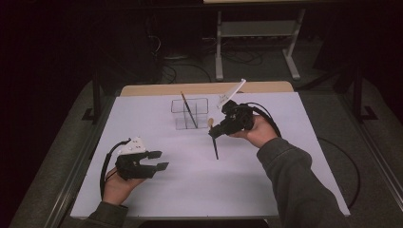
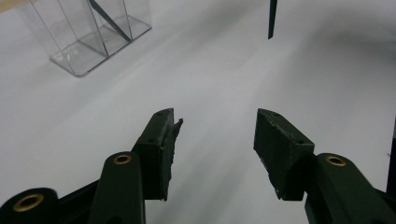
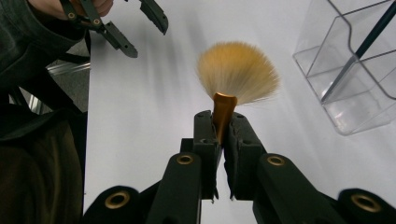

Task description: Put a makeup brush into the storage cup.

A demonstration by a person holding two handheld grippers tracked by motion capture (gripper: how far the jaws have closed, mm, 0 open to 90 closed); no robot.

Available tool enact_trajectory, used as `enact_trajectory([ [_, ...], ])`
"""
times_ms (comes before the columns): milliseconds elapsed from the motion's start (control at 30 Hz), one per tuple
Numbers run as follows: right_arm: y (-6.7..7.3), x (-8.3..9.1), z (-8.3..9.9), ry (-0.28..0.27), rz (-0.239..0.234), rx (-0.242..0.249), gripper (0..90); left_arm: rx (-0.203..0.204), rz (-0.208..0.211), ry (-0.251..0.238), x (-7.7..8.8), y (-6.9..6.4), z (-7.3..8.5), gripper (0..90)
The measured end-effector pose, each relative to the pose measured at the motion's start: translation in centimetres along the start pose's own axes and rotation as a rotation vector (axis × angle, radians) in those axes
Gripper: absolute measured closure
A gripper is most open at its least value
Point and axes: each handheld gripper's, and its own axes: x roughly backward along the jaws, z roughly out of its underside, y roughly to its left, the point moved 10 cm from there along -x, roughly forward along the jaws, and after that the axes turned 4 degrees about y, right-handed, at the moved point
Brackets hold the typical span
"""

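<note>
A fan brush (image 3: 238, 70) with pale orange bristles and a copper ferrule is clamped between the jaws of my right gripper (image 3: 223, 119). In the high view my right gripper (image 1: 216, 132) holds this brush (image 1: 215, 142) over the middle of the white table, its dark handle slanting down to the surface. The handle's tip (image 2: 272, 18) hangs ahead of my left gripper (image 2: 215, 121), which stands open with nothing between its pads. My left gripper (image 1: 159, 160) rests low at the front left, well apart from the brush.
A clear divided holder (image 1: 190, 114) stands at the back centre with a thin dark brush (image 1: 187, 108) leaning in it. The same holder (image 3: 355, 70) sits just right of the fan bristles. The white table top (image 1: 285, 190) ends in a wooden strip (image 1: 157, 89) at the back.
</note>
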Motion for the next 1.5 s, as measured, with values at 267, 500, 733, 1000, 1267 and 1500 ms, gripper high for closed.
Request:
enact_trajectory([
  [267, -0.7, 0.7, -0.5, -0.006, 0.015, -0.009, 82.9, 0.005, 0.0, -0.004, -0.1, 0.0, -0.1, 42.5],
  [500, -1.4, 1.6, -1.2, -0.008, 0.037, -0.023, 82.9, 0.006, 0.005, -0.011, -0.3, -0.2, -0.2, 40.3],
  [733, -2.3, 2.6, -2.1, -0.023, 0.058, -0.022, 82.9, 0.002, 0.006, -0.009, -0.2, -0.3, -0.2, 38.0],
  [1000, -3.0, 3.1, -2.9, -0.032, 0.072, -0.022, 82.9, 0.009, 0.001, -0.019, 0.0, -0.1, -0.2, 37.8],
  [1267, -3.6, 3.3, -3.5, -0.039, 0.072, -0.042, 82.9, 0.008, 0.007, -0.022, 0.1, -0.2, -0.3, 37.3],
  [1500, -4.4, 3.7, -3.9, -0.04, 0.085, -0.051, 83.0, 0.007, 0.022, -0.03, 0.1, -0.2, -0.3, 36.7],
])
